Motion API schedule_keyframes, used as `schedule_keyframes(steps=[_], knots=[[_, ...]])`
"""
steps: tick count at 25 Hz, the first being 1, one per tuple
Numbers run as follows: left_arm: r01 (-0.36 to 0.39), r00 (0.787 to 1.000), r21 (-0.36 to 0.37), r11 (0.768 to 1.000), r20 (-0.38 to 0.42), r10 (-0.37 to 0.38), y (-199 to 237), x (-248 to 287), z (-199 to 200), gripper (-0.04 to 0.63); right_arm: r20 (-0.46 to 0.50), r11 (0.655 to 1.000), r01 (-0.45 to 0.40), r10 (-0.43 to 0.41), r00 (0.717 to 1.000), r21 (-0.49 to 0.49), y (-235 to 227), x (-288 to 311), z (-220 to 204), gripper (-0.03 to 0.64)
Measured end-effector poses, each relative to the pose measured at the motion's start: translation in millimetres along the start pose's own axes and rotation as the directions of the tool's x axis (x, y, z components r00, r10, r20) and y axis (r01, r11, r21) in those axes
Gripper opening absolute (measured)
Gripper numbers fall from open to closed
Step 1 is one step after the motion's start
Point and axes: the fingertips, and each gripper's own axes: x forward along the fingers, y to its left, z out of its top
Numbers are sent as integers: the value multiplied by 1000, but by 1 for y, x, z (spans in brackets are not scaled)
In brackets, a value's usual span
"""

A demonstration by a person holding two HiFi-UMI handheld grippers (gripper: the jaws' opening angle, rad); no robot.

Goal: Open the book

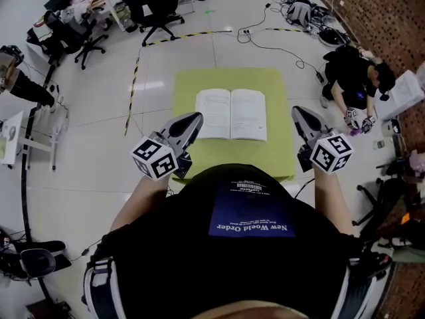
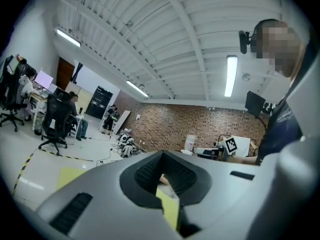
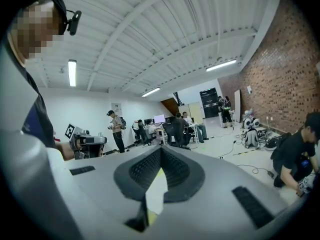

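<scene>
A white-paged paperback book (image 1: 231, 114) is seen lying already open and flat at the middle of a yellow-green square tabletop (image 1: 189, 85), both pages facing up. All places here are given from this book. Its central fold is directed away from the person, from the near edge to the far edge, so the long axis of the open spread runs from left to right. The left hand-held gripper (image 1: 194, 119), grey and black with a marker cube at its rear, is held just beside the outer edge of the left page, toward the book's near corner. The matching right hand-held gripper (image 1: 298, 111) is held clear of the outer edge of the right page, with a strip of bare tabletop shown between them. The left one is therefore judged the nearer. Both are pointed roughly level and past the book rather than down at it, so the book lies inward of and below each. Whether the left tip touches the page cannot be told from above. In each gripper view the ribbed black pads are seen brought together at their tips with nothing caught between them. Only slivers of yellow-green and white are seen through the gap behind the tips. Since the pages are already spread, the opening is judged done, and no grip on the book is shown.
</scene>
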Motion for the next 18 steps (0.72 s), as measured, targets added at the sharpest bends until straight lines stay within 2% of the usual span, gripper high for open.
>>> schedule_keyframes(steps=[18], knots=[[-42, 999, -4, 999, 19, 42, 8, -22, 2, 2, -35, 998, -28, 26, 999, -64, 15, 19, 0, -15]])
